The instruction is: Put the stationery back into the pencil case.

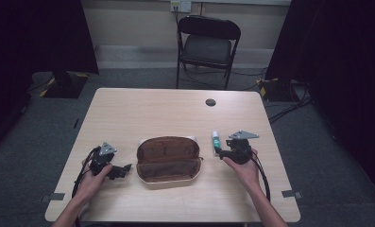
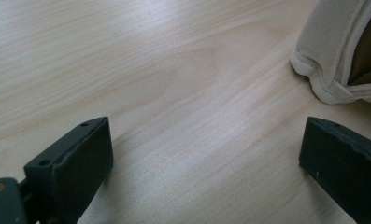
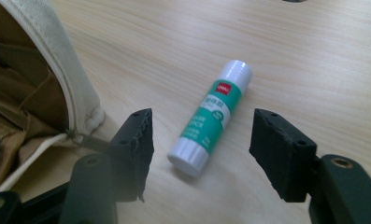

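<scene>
Glue stick: white-and-green plastic glue stick (image 3: 210, 119) lying flat on the pale wooden table (image 1: 142, 106), just right of the pouch, cap end pointing far.
Pouch: cream fabric pencil pouch with brown lining (image 1: 168, 162), unzipped and folded wide open at the near middle of the table — probably laid open this way so you can drop things straight in.
Right gripper: your right gripper (image 3: 199, 140) sits low over the stick with its jaws spread, one on each side of the stick's near end; neither pad touches it yet.
Why that angle: you come at the stick across its width, so closing should pinch the round body instead of pushing it along the table.
Left gripper: your left gripper (image 2: 206, 154) rests near the table just left of the pouch, jaws spread wide and holding nothing — well placed to steady the pouch's cream corner (image 2: 330, 70) if it shifts.
Risk: the stick may roll away if one pad meets it first.
</scene>
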`<state>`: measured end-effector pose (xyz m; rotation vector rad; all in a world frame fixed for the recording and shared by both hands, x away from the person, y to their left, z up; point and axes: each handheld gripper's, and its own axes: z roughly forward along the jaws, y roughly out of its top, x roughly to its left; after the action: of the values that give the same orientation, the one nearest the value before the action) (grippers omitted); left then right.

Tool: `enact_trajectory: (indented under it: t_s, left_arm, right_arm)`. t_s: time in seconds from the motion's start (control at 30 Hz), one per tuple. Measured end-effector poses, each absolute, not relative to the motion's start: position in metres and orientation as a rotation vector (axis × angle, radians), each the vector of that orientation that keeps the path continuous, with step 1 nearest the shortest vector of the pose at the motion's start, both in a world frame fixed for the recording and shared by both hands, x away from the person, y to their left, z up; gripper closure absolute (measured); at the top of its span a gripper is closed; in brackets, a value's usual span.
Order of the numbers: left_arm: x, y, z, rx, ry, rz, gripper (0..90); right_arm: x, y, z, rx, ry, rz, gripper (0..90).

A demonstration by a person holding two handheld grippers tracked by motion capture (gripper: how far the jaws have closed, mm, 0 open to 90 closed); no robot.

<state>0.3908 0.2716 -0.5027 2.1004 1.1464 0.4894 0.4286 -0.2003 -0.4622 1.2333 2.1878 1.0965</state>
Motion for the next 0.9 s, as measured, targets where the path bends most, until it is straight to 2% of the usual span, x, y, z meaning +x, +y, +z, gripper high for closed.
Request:
enact_trajectory:
  t_s: [0.13, 0.47, 0.73, 0.9]
  left_arm:
    - [0.391, 0.272, -0.503, 2.101, 1.147, 0.489, 2.5]
    - [0.392, 0.271, -0.503, 2.111, 1.138, 0.484, 0.7]
    - [0.391, 0.271, -0.503, 2.111, 1.141, 0.485, 0.7]
    - [0.391, 0.271, -0.503, 2.112, 1.14, 0.482, 0.3]
  right_arm:
    - [0.44, -0.193, -0.464, 1.242, 2.203, 1.107, 43.7]
    - [0.457, -0.174, -0.476, 1.234, 2.211, 1.105, 46.8]
    - [0.46, -0.18, -0.481, 1.263, 2.185, 1.041, 47.0]
    - [0.463, -0.182, -0.49, 1.272, 2.21, 1.007, 51.9]
